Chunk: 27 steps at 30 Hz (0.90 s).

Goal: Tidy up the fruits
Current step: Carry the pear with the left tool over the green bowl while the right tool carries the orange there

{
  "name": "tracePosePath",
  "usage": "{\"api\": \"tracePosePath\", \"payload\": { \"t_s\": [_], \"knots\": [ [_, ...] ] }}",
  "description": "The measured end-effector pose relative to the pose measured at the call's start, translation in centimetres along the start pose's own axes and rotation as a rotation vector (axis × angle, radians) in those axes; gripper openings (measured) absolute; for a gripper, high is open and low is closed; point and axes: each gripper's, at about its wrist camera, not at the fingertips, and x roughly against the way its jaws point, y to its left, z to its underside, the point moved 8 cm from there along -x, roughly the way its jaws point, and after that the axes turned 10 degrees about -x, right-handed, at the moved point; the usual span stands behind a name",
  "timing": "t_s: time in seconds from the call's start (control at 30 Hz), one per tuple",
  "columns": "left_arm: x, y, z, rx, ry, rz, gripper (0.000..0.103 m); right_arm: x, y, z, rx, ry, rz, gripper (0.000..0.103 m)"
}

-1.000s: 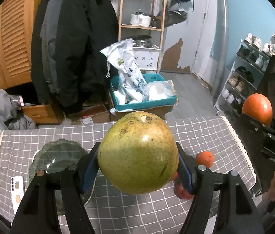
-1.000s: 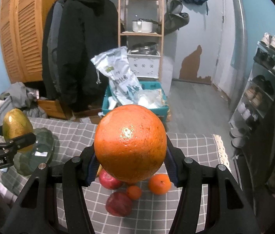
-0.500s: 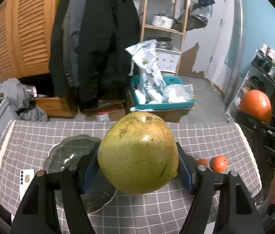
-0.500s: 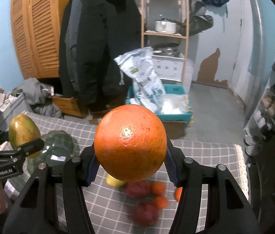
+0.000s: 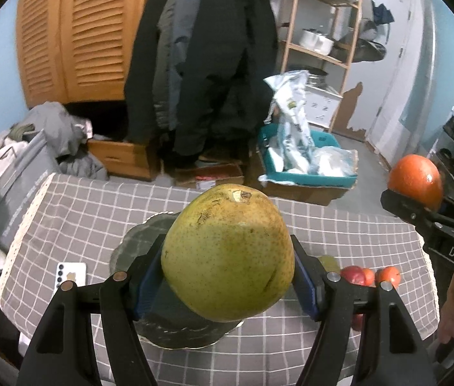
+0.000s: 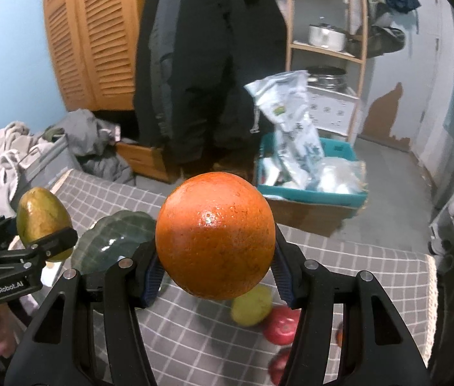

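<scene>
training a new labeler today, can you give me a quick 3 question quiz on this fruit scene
1. True or false: the left tool holds a pear.
2. What does the right tool hold? A) apple B) orange C) phone
3. Fill in: the green glass plate on the checked tablecloth holds ____ fruit.

Key: 1 true. 2 B, the orange. 3 no; the loose fruits lie on the cloth beside it.
</scene>
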Motion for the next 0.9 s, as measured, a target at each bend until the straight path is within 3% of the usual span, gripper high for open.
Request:
{"api": "tracePosePath", "payload": {
  "t_s": [0.43,0.9],
  "knots": [
    [-2.8,5.8,3.0,0.059,0.086,-0.067,0.072,-6.3,6.7,1.4,0.068,0.102,-0.066,0.057],
    [-10.0,8.5,8.1,0.116,0.264,-0.076,0.072,-14.0,9.2,5.8,0.090,0.279,-0.088,0.057]
  ]
}}
